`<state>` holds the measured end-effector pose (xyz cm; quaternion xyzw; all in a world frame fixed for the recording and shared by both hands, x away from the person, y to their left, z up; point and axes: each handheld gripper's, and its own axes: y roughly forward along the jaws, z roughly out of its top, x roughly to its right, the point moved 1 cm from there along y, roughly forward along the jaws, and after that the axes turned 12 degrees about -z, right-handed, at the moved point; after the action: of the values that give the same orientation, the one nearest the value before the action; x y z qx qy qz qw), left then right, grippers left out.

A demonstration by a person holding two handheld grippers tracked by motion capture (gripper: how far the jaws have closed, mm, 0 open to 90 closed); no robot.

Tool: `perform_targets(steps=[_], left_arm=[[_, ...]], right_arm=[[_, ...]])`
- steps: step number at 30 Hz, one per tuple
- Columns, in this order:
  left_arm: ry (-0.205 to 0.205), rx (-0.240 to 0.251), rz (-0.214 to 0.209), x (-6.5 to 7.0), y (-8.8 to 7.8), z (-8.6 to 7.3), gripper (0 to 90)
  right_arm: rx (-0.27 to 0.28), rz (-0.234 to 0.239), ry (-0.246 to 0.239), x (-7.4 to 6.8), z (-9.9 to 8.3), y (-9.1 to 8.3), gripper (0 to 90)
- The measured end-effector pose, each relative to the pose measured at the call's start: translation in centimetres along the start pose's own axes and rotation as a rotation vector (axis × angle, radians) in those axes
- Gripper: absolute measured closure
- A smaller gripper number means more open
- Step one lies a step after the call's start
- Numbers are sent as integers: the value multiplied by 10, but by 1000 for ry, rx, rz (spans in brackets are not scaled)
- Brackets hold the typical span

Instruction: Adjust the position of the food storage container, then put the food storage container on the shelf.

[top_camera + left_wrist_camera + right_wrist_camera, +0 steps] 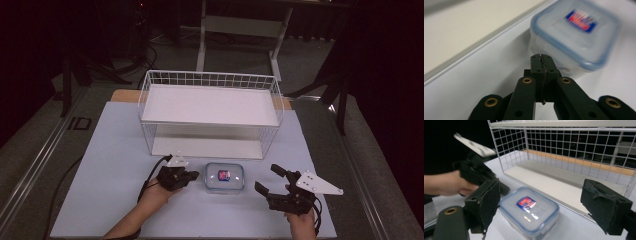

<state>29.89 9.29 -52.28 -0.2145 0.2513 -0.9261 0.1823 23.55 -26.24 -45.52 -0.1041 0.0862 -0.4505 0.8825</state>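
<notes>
Nudging looks like the job on the left: the left gripper [192,176] has its jaws pressed together on nothing, tips just short of the box [224,178], which lies ahead of it and slightly to its right, lid on. Judging by this, a steady push low on the box wall — not up at the lid rim — would keep it from tipping or skating off line. On the other side, the right gripper [270,180] stands with jaws wide apart, the box ahead of it and between their lines, near but untouched; it seems best brought in level so both pads meet the side walls squarely. Beyond both grippers stands a white wire rack [210,85] with two shelves, the lower one open toward the box. Everything rests on a pale blue table [110,165] — smooth, likely slippery — in a dark room with grey floor.
</notes>
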Motion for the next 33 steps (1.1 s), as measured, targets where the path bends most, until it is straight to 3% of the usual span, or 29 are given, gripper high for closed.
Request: perform_targets(steps=[1, 2, 3, 5, 7, 8, 10, 12, 13, 14, 16, 21, 22, 24, 26, 28, 31, 33], left_arm=[[10, 24, -24, 4, -10, -1, 824], [10, 24, -24, 4, -10, -1, 789], [6, 27, -61, 7, -18, -3, 742], [-1, 23, -60, 7, -22, -4, 503], [-18, 40, -72, 9, -28, -7, 348], [-23, 55, -63, 10, -32, -7, 348], [-38, 75, -99, 13, -39, -7, 102], [-43, 127, -108, 17, -47, -6, 50], [-43, 127, -108, 17, -47, -6, 23], [-32, 196, -76, 27, -58, -2, 22], [-10, 227, -72, 35, -65, 2, 18], [50, 243, -65, 52, -74, 9, 18], [56, 253, -79, 53, -74, 11, 18], [56, 253, -79, 53, -74, 11, 18], [31, 242, -78, 52, -72, 15, 18], [5, 247, -80, 49, -68, 19, 18], [0, 250, -62, 46, -66, 24, 18], [2, 227, -68, 42, -62, 33, 19]], right_arm=[[-8, 9, 0, 1, 0, 1, 160], [-8, 9, 0, 1, 0, 1, 160], [-13, 4, -9, 0, 1, 0, 161], [-9, 7, -15, -1, 1, 0, 160], [-12, 12, -32, -3, 1, 1, 160], [-16, 15, -44, -5, 1, 2, 161], [-41, 2, -89, -11, 0, 3, 171], [-45, 6, -103, -13, 0, 3, 171], [-45, 6, -103, -13, 0, 3, 171], [-55, -8, -140, -18, 0, 4, 170], [-59, -6, -146, -19, 1, 5, 147], [-62, 5, -171, -22, 5, 4, 133], [-60, 2, -175, -23, 6, 4, 133], [-57, 4, -173, -23, 8, 4, 133], [-61, 0, -161, -23, 11, 5, 132], [-79, -21, -190, -25, 15, 8, 177], [-79, -19, -184, -25, 17, 11, 179], [-133, 15, -116, -22, 16, 22, 178]])
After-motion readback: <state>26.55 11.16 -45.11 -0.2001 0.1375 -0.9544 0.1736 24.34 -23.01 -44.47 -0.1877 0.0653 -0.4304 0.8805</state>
